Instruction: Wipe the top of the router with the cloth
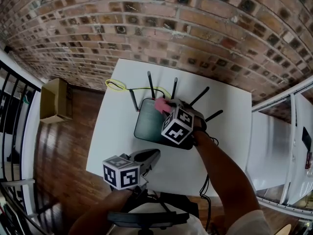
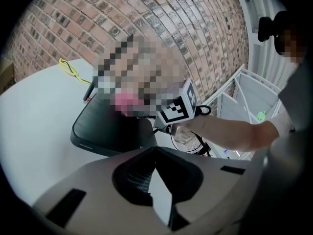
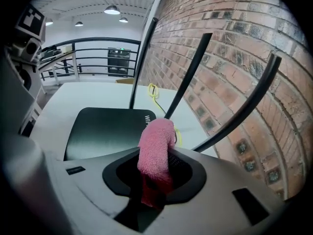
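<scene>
A black router [image 1: 150,126] with several upright antennas [image 1: 151,86] lies on the white table [image 1: 227,131]. My right gripper [image 1: 169,106] is shut on a rolled pink cloth [image 1: 161,105], which is held over the router's far right corner. In the right gripper view the cloth [image 3: 156,148] sticks up from between the jaws, above the router's top [image 3: 105,131]; I cannot tell whether it touches. My left gripper [image 1: 153,156] hovers near the table's front edge, shut and empty, pointing at the router [image 2: 107,126].
A yellow cable [image 1: 117,86] loops on the table behind the router. A brick wall [image 1: 171,28] stands close behind. Black cables [image 1: 207,180] hang off the table's front right. A cardboard box [image 1: 54,99] sits on the wooden floor at left, near a black railing [image 1: 12,97].
</scene>
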A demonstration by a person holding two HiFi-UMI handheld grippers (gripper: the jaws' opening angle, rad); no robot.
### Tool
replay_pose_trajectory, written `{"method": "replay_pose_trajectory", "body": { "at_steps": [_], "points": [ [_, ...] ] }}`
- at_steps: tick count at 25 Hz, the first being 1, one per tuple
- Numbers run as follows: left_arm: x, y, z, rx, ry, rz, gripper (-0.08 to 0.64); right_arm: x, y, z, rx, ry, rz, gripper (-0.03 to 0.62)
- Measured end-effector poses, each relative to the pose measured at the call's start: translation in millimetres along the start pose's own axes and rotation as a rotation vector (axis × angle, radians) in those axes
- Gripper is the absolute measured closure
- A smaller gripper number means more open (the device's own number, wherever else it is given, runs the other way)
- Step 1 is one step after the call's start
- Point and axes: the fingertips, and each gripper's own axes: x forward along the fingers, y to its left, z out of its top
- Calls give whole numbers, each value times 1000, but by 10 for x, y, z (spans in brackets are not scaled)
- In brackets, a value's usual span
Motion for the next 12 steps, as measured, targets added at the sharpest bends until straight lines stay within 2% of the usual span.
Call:
{"method": "replay_pose_trajectory", "body": {
  "at_steps": [12],
  "points": [
    [-49,-49,-161,-17,29,-13,557,-177,452,-26,-76,-17,125,468]
  ]
}}
